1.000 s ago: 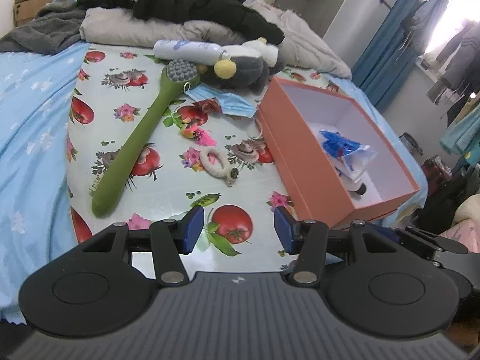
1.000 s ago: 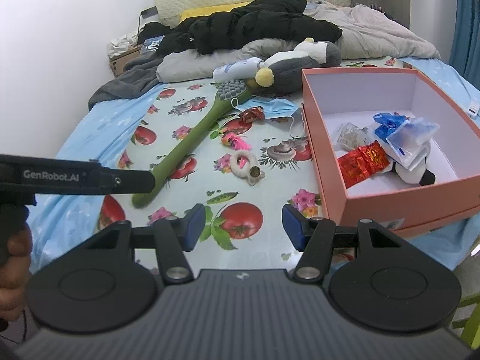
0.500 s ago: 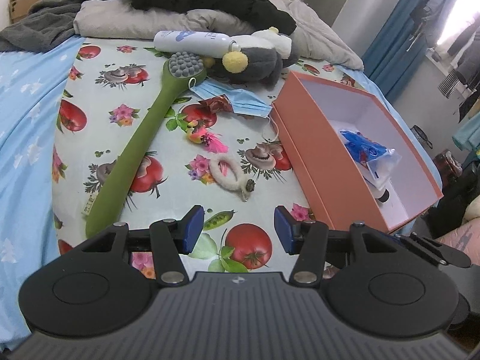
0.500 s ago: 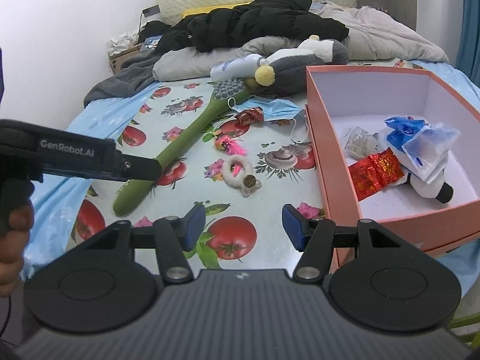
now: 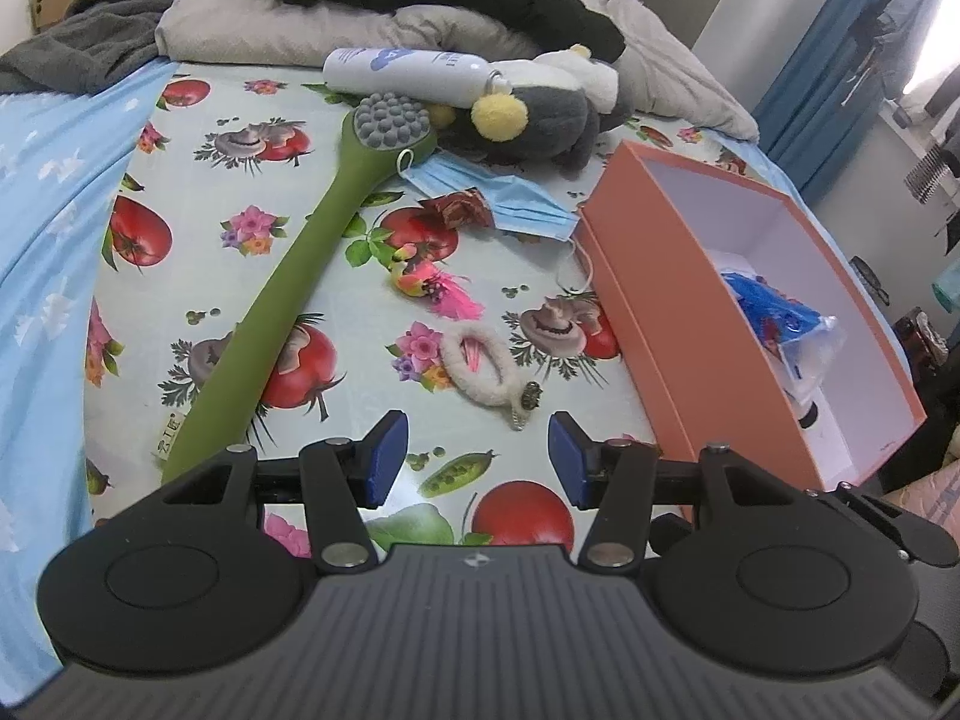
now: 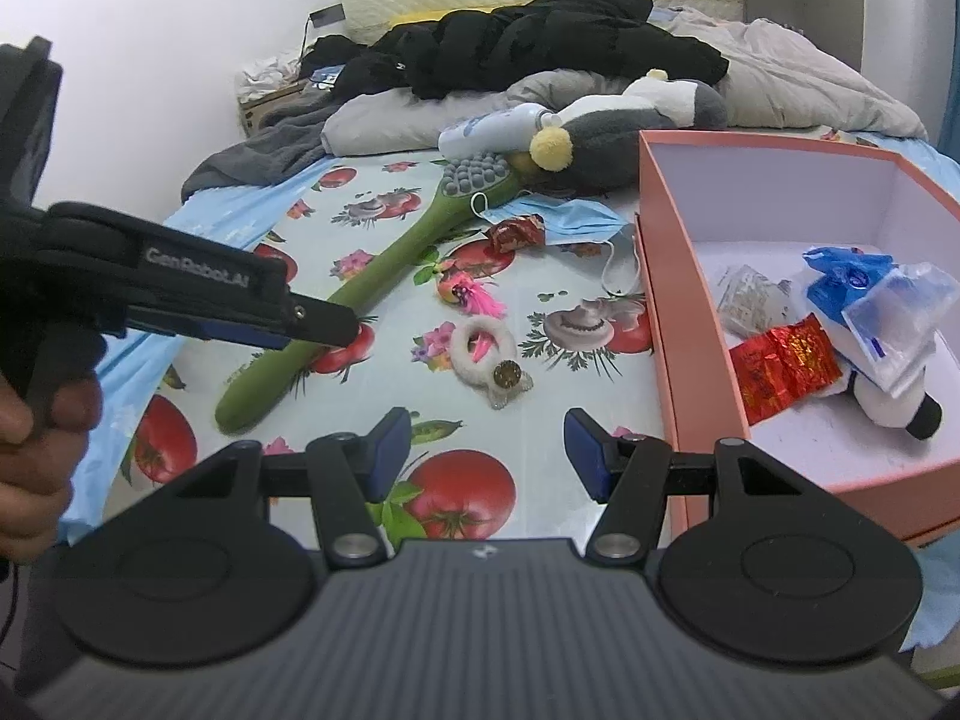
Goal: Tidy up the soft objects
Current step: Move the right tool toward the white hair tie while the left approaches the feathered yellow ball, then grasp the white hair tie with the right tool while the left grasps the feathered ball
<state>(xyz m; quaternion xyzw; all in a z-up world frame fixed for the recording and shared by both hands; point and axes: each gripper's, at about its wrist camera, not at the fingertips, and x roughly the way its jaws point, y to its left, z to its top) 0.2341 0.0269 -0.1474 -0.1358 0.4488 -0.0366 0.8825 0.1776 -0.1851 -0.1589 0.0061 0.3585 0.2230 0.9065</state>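
Note:
On the fruit-print cloth lie a fluffy white hair tie (image 5: 480, 369) (image 6: 483, 348), a pink feathered toy (image 5: 435, 287) (image 6: 467, 294), a blue face mask (image 5: 489, 195) (image 6: 570, 219), a long green massage brush (image 5: 300, 282) (image 6: 384, 276) and a grey plush penguin (image 5: 534, 120) (image 6: 624, 126). The orange box (image 5: 648, 312) (image 6: 672, 324) at right holds wrappers and a small plush. My left gripper (image 5: 477, 456) hangs open just short of the hair tie, nothing between its blue pads. My right gripper (image 6: 486, 450) is open too, near the same tie. The left gripper (image 6: 324, 324) also shows from the side over the brush handle.
A white spray bottle (image 5: 408, 69) lies by the plush. A red candy wrapper (image 6: 516, 232) sits beside the mask. Black and grey clothes (image 6: 540, 42) pile up at the bed's head. Blue sheet (image 5: 36, 228) borders the cloth at left. A hand (image 6: 36, 438) grips the left tool.
Both grippers have come forward and lower toward the hair tie, so the objects look larger. The left gripper reaches further over the brush handle. Jaws unchanged.

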